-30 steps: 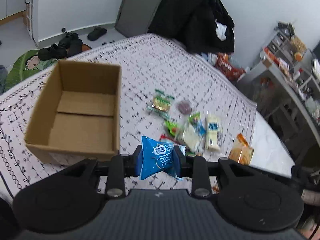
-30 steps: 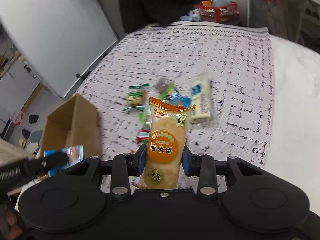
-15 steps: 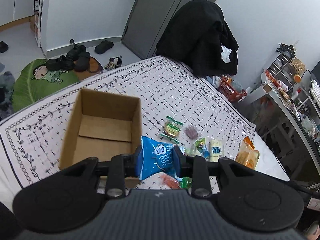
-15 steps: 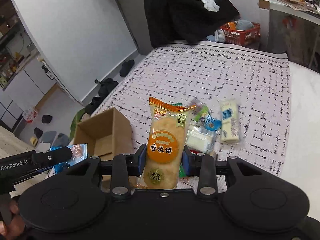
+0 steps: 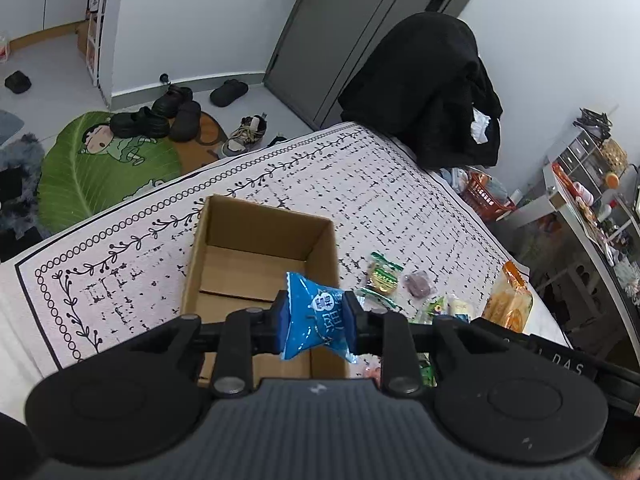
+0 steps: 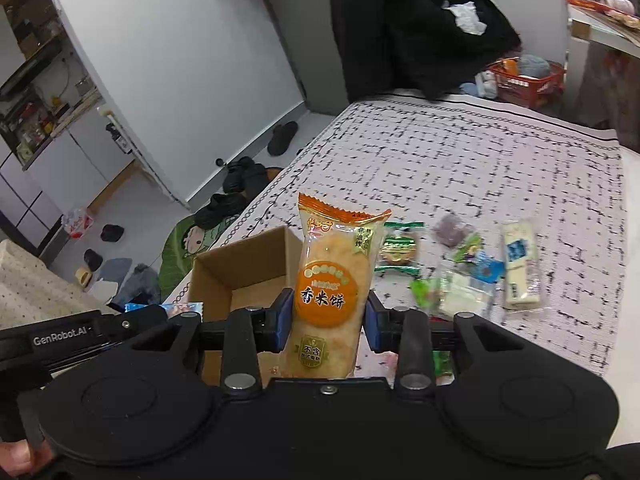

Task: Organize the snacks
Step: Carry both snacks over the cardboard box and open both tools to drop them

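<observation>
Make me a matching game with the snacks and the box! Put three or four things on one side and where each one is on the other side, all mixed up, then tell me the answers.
Things:
1. blue packet
2. orange rice cracker pack
3. cardboard box
4. long white snack bar

Where or how:
A. lying flat on the patterned cloth
B. pinched in the left gripper, whose jaws are closing
C. open on top, with nothing seen inside
D. standing upright in the right gripper

Pairs: 1-B, 2-D, 3-C, 4-A
</observation>
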The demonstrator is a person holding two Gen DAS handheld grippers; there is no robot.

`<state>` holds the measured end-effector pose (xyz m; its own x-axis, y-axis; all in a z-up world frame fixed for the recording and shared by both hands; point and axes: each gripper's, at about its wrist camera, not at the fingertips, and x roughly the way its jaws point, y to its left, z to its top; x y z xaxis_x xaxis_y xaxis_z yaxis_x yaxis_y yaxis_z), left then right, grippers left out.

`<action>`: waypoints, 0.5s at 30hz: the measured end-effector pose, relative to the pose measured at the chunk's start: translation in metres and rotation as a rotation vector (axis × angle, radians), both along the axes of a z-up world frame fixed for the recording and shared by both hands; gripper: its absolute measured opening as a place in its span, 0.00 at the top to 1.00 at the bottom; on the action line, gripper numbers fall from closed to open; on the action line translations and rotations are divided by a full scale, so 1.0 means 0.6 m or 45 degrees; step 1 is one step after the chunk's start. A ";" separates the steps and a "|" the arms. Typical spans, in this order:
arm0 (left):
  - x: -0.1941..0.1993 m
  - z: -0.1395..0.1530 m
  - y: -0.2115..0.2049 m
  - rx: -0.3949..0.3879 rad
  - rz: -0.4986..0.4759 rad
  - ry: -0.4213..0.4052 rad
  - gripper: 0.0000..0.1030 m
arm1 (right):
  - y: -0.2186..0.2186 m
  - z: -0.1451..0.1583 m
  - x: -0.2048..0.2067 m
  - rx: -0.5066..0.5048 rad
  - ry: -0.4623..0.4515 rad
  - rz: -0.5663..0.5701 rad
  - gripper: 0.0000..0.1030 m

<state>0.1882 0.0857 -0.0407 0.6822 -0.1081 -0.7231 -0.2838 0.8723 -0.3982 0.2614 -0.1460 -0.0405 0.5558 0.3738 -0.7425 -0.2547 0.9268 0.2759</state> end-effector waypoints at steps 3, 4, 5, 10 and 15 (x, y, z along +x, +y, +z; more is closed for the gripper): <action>0.004 -0.010 0.021 -0.024 0.010 0.003 0.76 | 0.022 -0.007 0.004 -0.009 0.008 0.016 0.66; 0.005 -0.016 0.027 -0.033 0.014 0.007 0.77 | 0.029 -0.009 0.005 -0.009 0.012 0.019 0.66; 0.006 -0.020 0.032 -0.042 0.017 0.012 0.77 | 0.036 -0.012 0.006 -0.008 0.020 0.024 0.66; 0.019 -0.049 0.059 -0.081 0.024 0.051 0.79 | 0.071 -0.030 0.011 -0.011 0.054 0.053 0.66; 0.036 -0.074 0.075 -0.108 0.014 0.097 0.79 | 0.101 -0.049 0.020 -0.019 0.087 0.078 0.66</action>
